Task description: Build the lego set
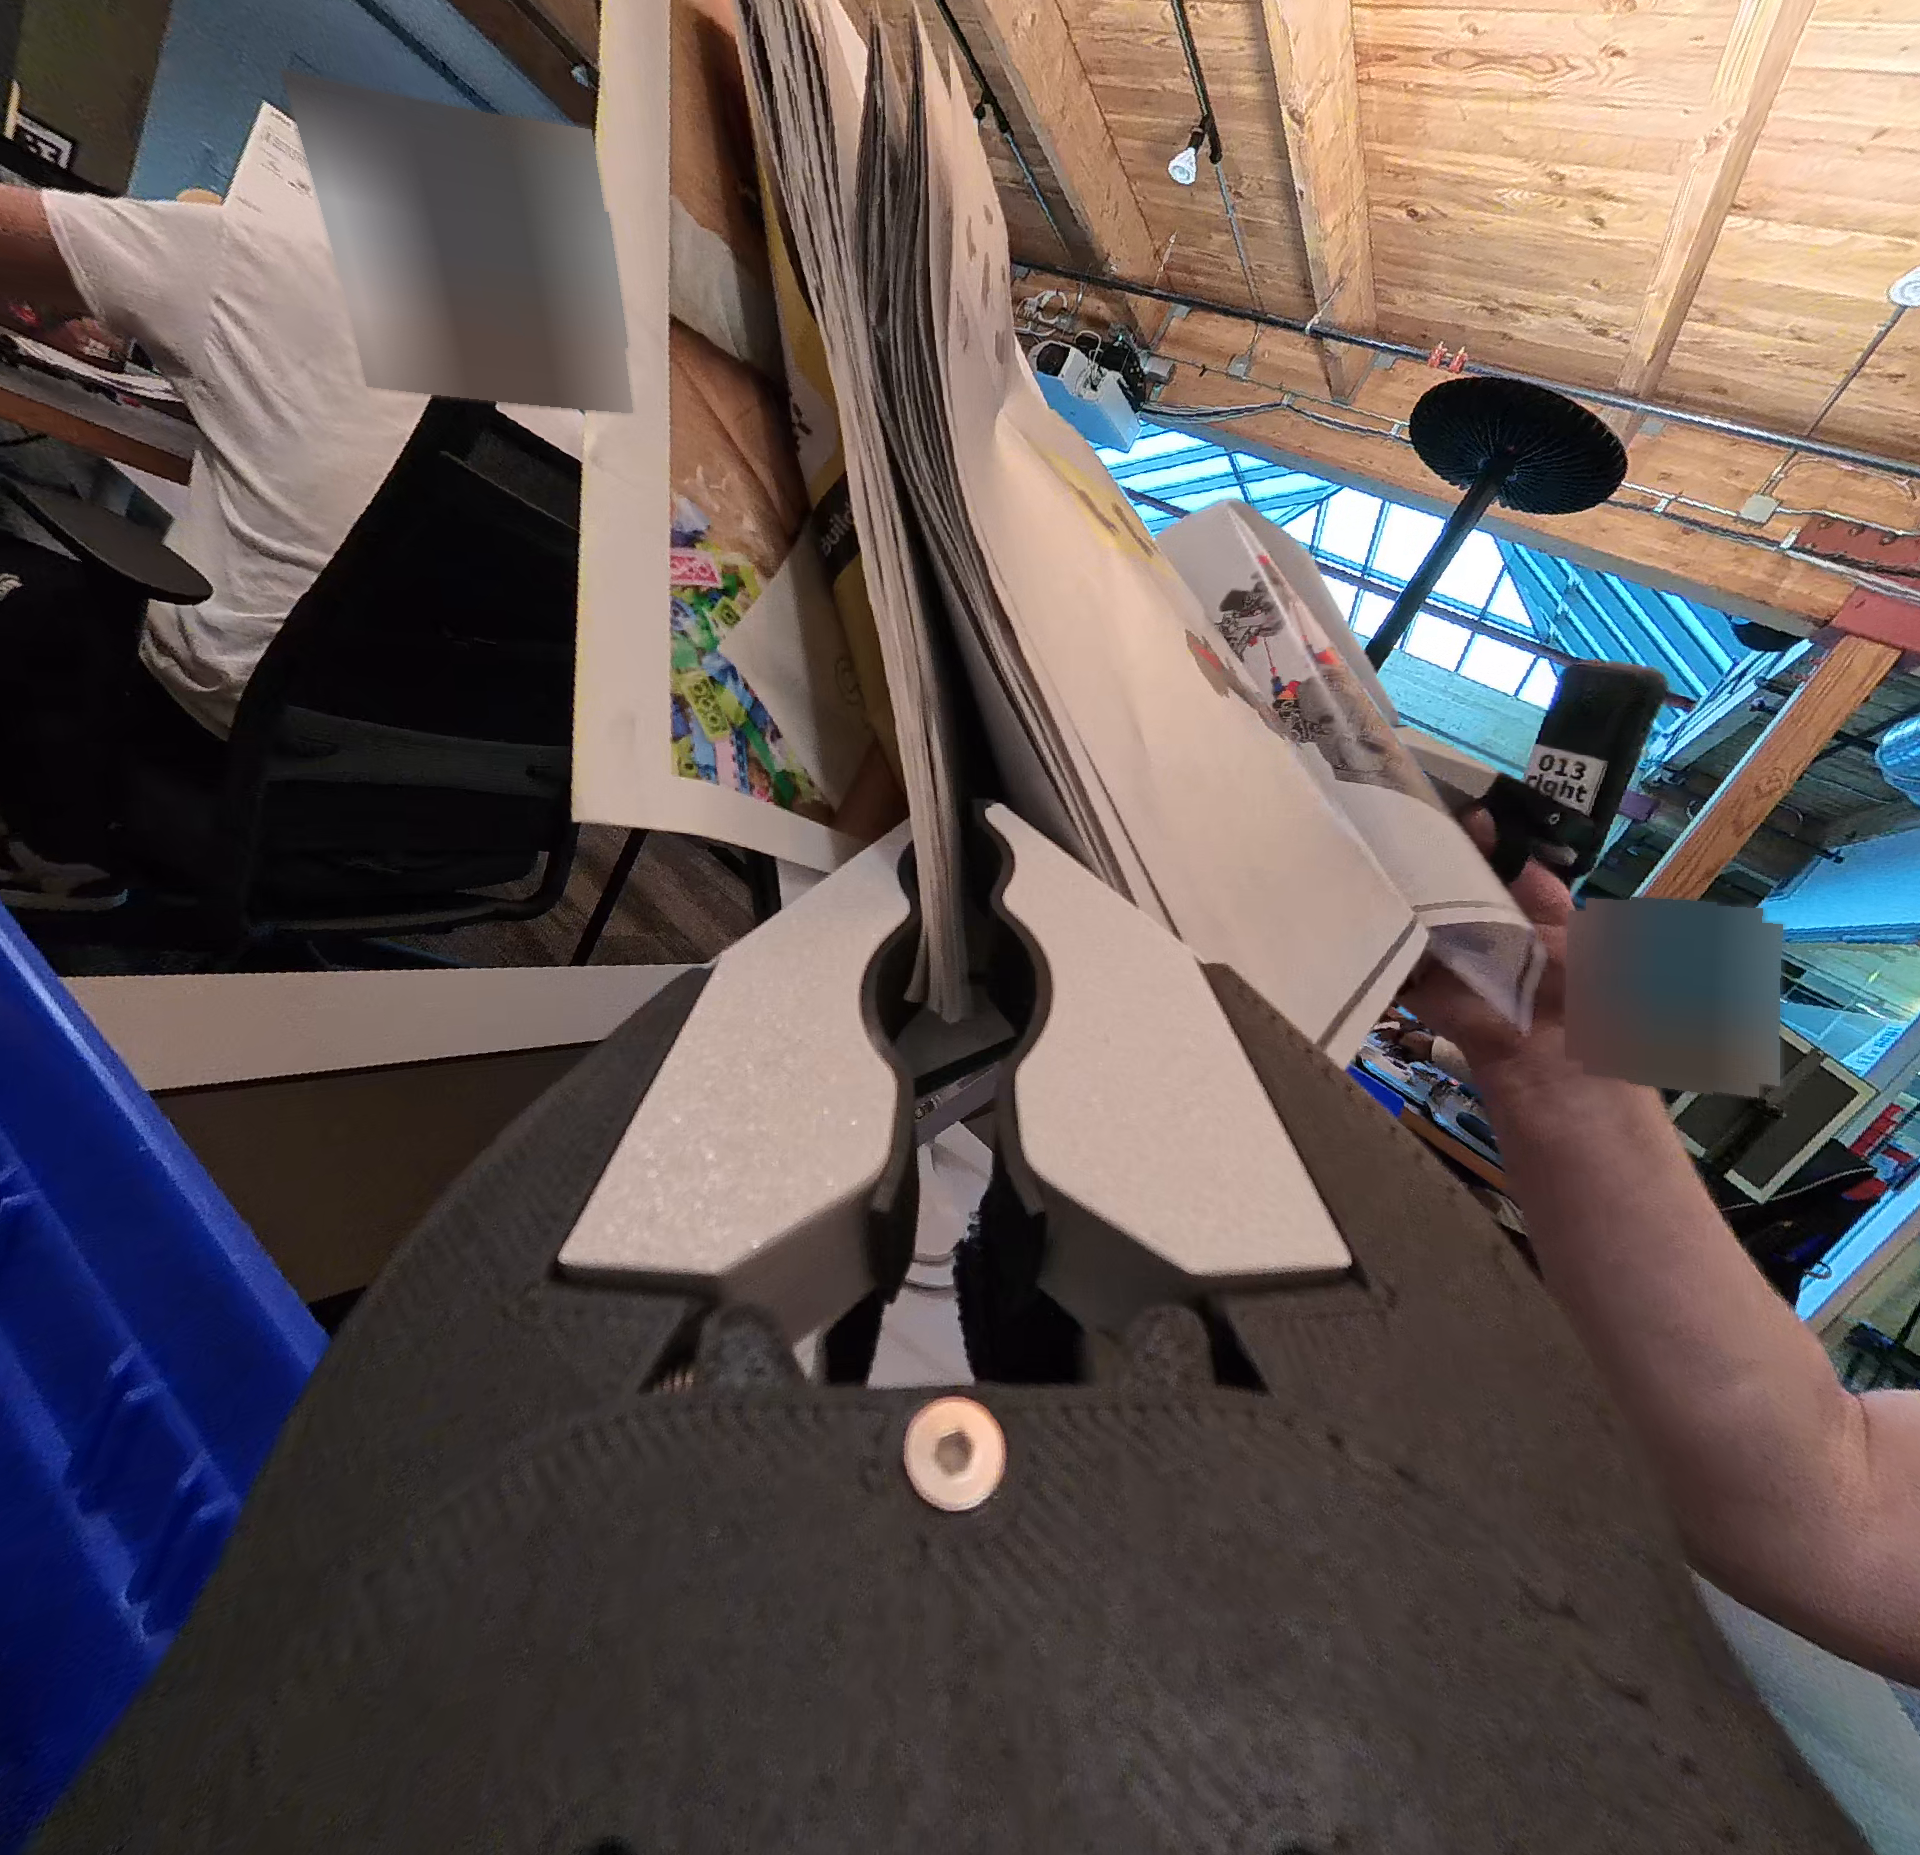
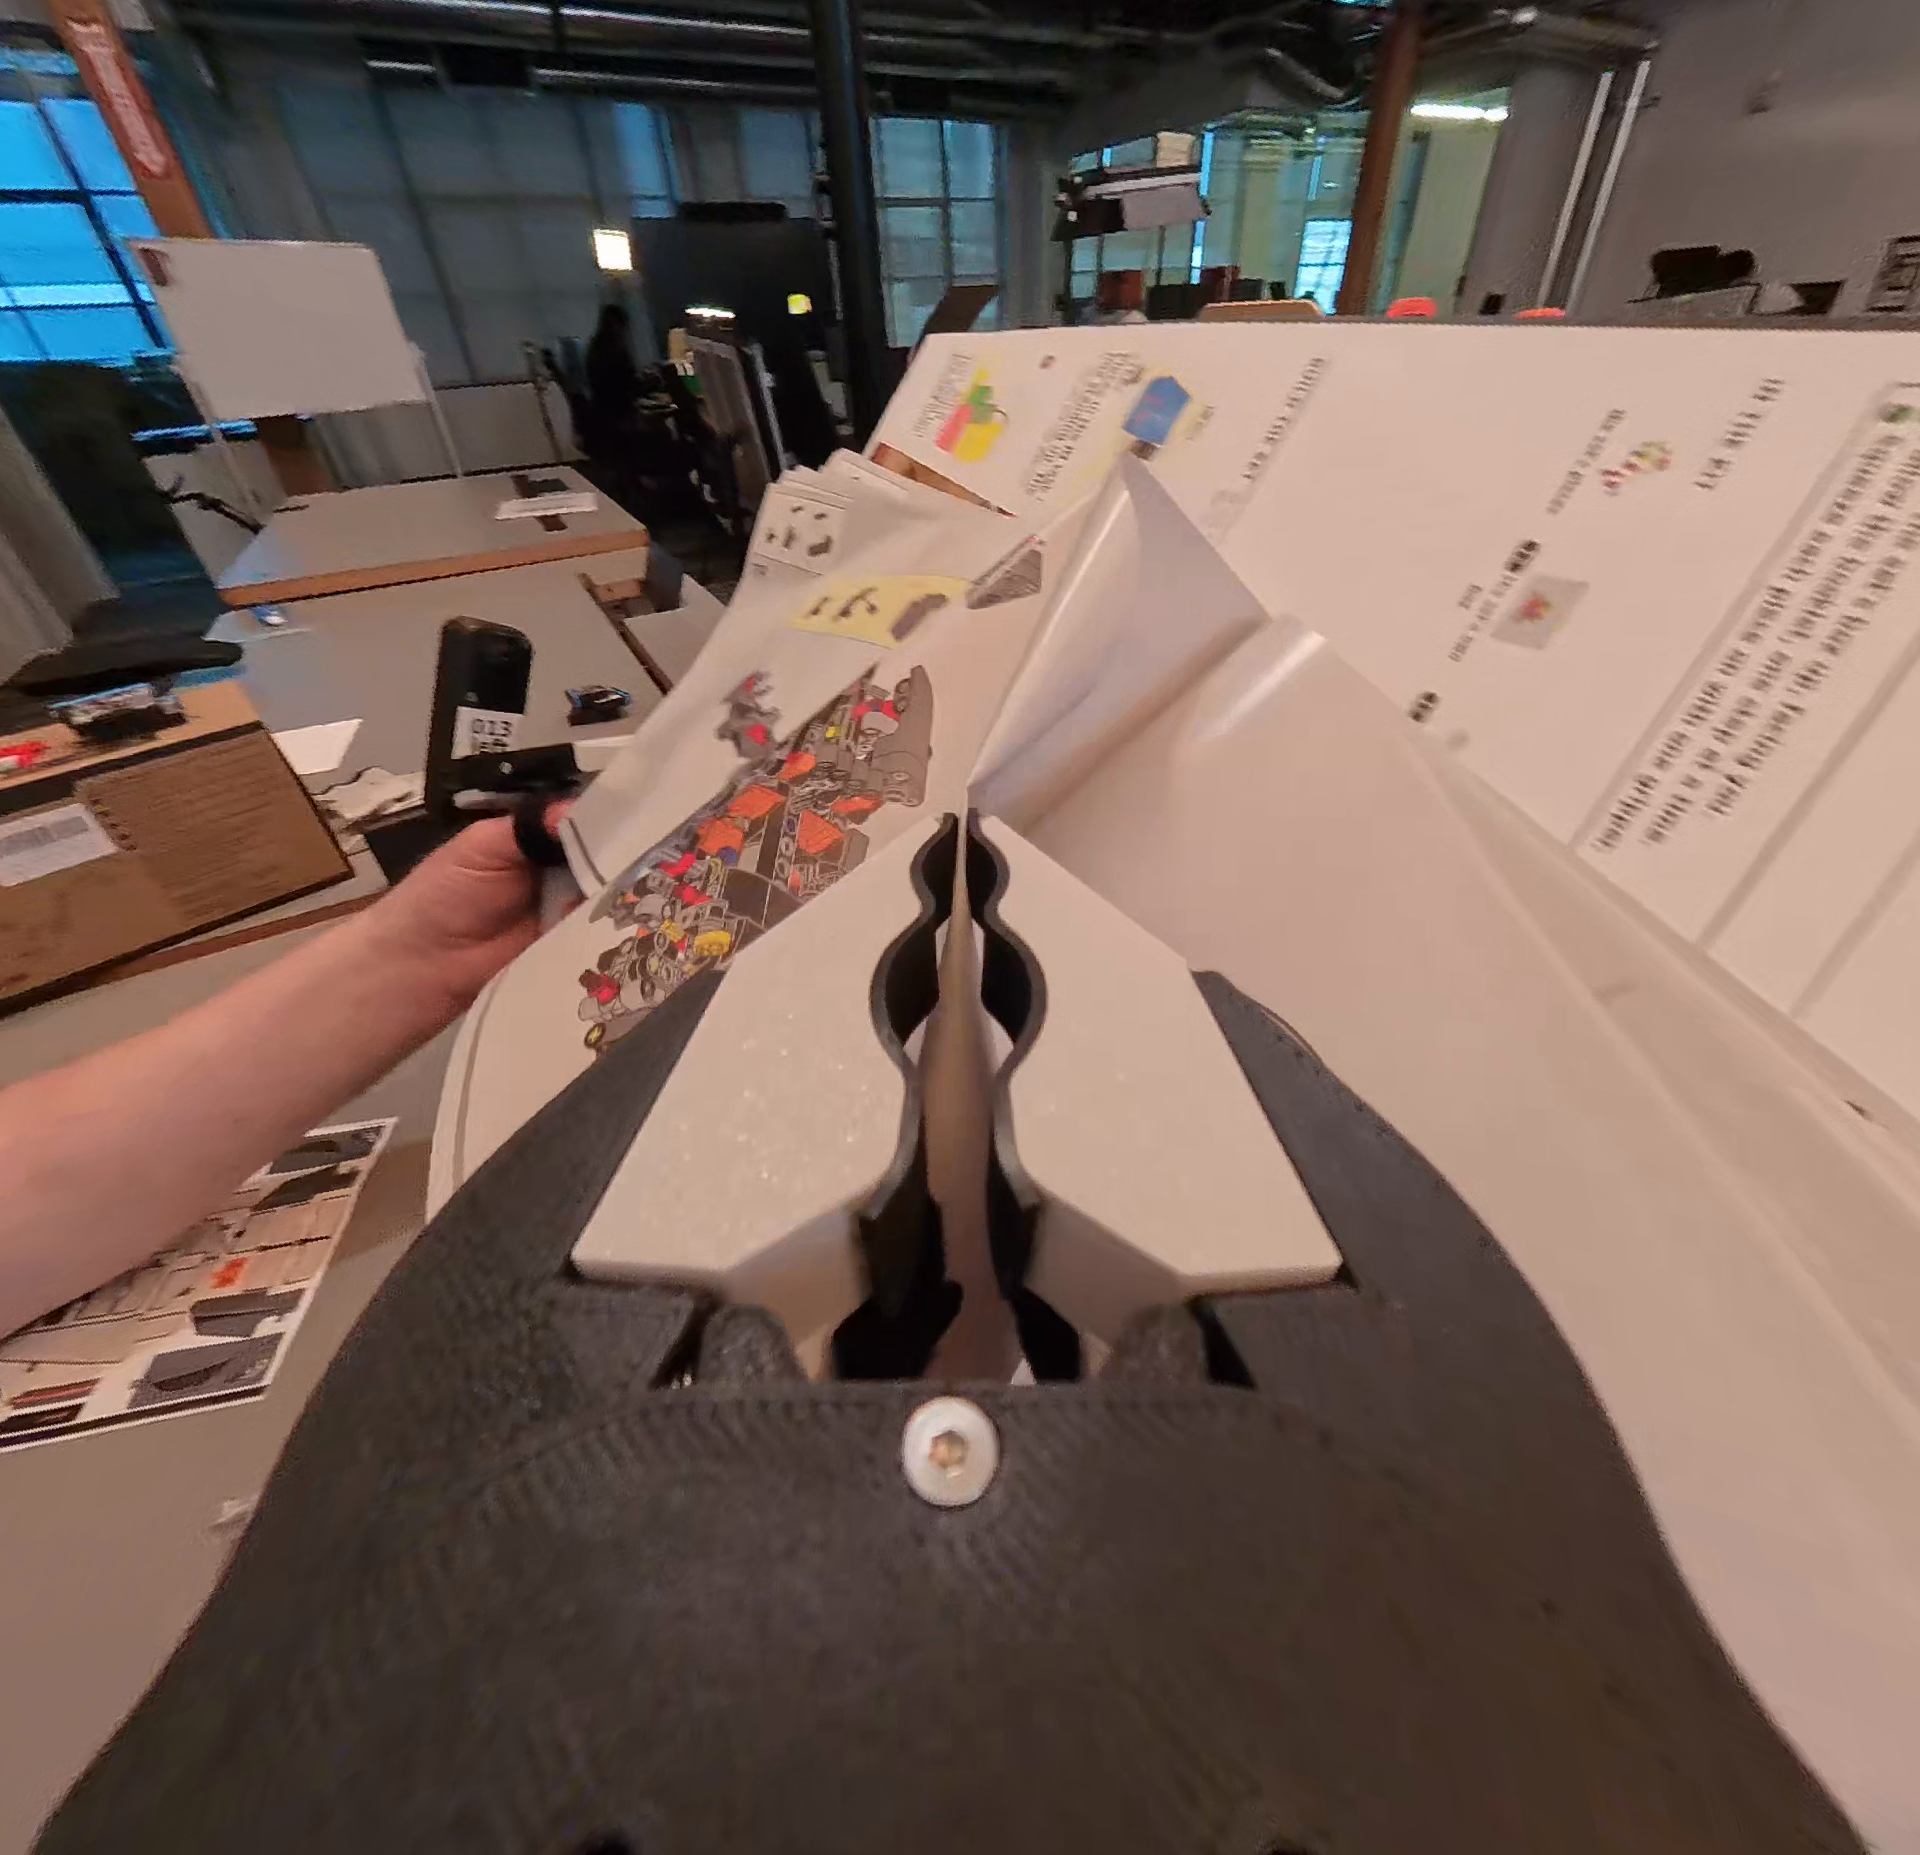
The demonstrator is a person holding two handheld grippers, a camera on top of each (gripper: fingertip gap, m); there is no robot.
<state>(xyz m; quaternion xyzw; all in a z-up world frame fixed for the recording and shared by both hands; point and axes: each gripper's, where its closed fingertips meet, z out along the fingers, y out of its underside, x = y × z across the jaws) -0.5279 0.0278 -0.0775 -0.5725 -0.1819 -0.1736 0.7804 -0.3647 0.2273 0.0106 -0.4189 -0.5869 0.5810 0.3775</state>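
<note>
The lego instruction booklet (image 1: 1143, 662) is held up in the air between both grippers, its pages fanned out. My left gripper (image 1: 961, 829) is shut on a thick bunch of its pages, seen edge-on. My right gripper (image 2: 961, 829) is shut on a thin leaf of the same booklet (image 2: 790, 766), beside a page with a drawing of a grey, orange and red model. The right gripper's black handle (image 1: 1590, 745) shows at the booklet's far edge in the left wrist view. The left gripper's handle (image 2: 483, 704) shows in a hand at the left of the right wrist view.
A blue bin (image 1: 104, 1286) stands close at the lower left. A person in a white shirt (image 1: 239, 351) sits on a black chair behind. A printed parts sheet (image 2: 197, 1275) lies on the grey table (image 2: 104, 1597). A cardboard box (image 2: 156, 849) stands farther left. My right fingertips sit around 30 cm from my left ones.
</note>
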